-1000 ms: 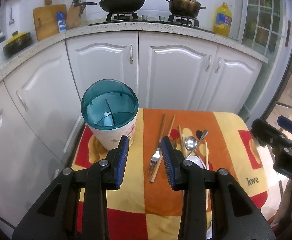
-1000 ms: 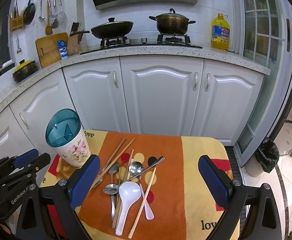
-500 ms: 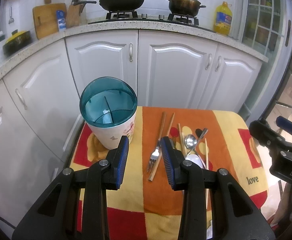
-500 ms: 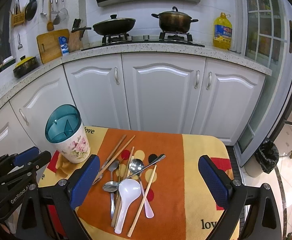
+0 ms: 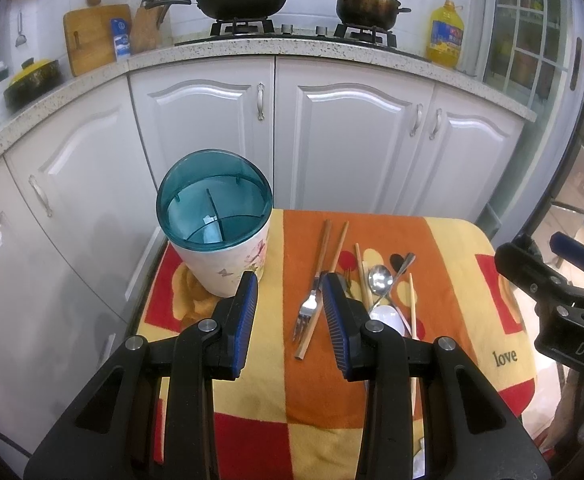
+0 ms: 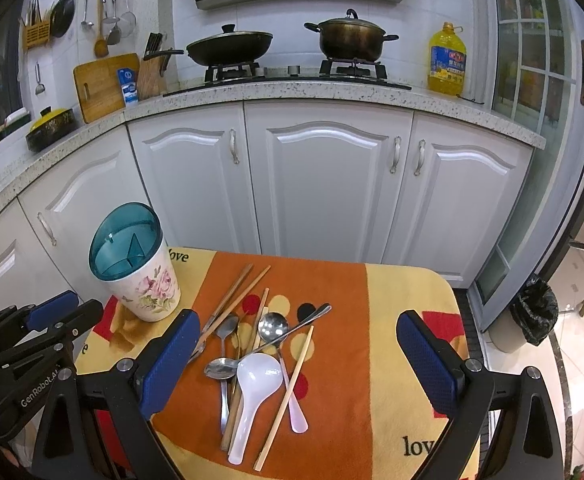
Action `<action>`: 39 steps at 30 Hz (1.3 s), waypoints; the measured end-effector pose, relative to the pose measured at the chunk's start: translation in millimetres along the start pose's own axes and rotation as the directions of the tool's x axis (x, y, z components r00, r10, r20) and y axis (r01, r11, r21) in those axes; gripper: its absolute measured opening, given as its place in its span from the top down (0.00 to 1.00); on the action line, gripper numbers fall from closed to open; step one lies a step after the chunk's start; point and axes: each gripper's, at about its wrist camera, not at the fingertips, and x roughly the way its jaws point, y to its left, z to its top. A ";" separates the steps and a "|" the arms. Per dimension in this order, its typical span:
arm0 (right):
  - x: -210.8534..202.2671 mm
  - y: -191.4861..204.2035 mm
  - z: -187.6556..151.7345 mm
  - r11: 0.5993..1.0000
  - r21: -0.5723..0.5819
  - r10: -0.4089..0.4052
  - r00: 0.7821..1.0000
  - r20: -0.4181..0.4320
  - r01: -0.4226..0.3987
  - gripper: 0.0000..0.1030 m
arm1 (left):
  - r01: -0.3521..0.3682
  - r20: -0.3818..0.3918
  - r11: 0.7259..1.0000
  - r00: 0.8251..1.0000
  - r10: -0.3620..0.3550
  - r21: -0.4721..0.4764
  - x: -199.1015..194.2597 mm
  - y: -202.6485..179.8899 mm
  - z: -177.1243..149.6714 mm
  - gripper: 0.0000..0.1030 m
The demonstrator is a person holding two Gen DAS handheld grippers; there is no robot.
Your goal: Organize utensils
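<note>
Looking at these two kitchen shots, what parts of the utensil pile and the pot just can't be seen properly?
- Left wrist view: the white spoon is mostly hidden behind the left gripper.
- Right wrist view: the fork tines are hidden behind a finger of the right gripper.
- Both views: the bottom of the holder is unclear through its teal insert.

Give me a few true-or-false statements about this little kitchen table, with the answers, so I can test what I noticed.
1. The floral white utensil holder with the teal divided top already holds a spoon. False: its compartments look empty.
2. The white plastic soup spoon lies on the orange and yellow cloth. True.
3. The right gripper grips a wooden chopstick. False: its jaws stand wide open, holding nothing.
4. The metal fork lies beside the left gripper. True.
5. The black wok sits on the floor. False: it is on the stove.
</note>
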 end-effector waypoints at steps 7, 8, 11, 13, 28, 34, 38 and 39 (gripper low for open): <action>2.2 1.0 -1.9 1.000 0.001 0.005 1.000 -0.013 -0.005 0.05 | -0.003 -0.007 1.000 1.000 0.003 0.000 2.2 0.4 -2.2 0.68; 2.3 0.9 -2.3 1.000 0.000 0.006 1.000 -0.015 -0.006 0.05 | -0.004 -0.007 1.000 1.000 0.004 -0.001 2.4 0.7 -2.9 0.68; 3.7 2.1 -2.7 1.000 -0.005 0.008 1.000 -0.020 -0.008 0.05 | -0.005 -0.011 1.000 1.000 0.005 0.000 3.5 -0.1 -2.7 0.68; 5.1 3.1 -3.2 1.000 -0.008 0.009 1.000 -0.024 -0.009 0.05 | -0.006 -0.012 1.000 1.000 0.006 0.000 3.5 -0.5 -3.0 0.68; 8.1 2.4 -4.2 1.000 -0.011 0.013 0.999 -0.035 -0.014 0.05 | -0.006 -0.016 1.000 1.000 0.006 0.001 5.9 0.0 -1.5 0.68; 10.6 2.8 -4.9 1.000 -0.016 0.016 0.999 -0.043 -0.017 0.05 | -0.006 -0.017 1.000 1.000 0.006 0.001 6.3 -1.1 -1.0 0.68; 11.5 3.1 -5.4 1.000 -0.016 0.021 0.999 -0.047 -0.022 0.05 | -0.006 -0.020 1.000 1.000 0.006 0.002 6.5 -1.6 -0.7 0.68; 11.9 3.2 -5.6 1.000 -0.016 0.022 0.999 -0.048 -0.023 0.05 | -0.006 -0.021 1.000 1.000 0.006 0.003 6.7 -2.3 -0.4 0.68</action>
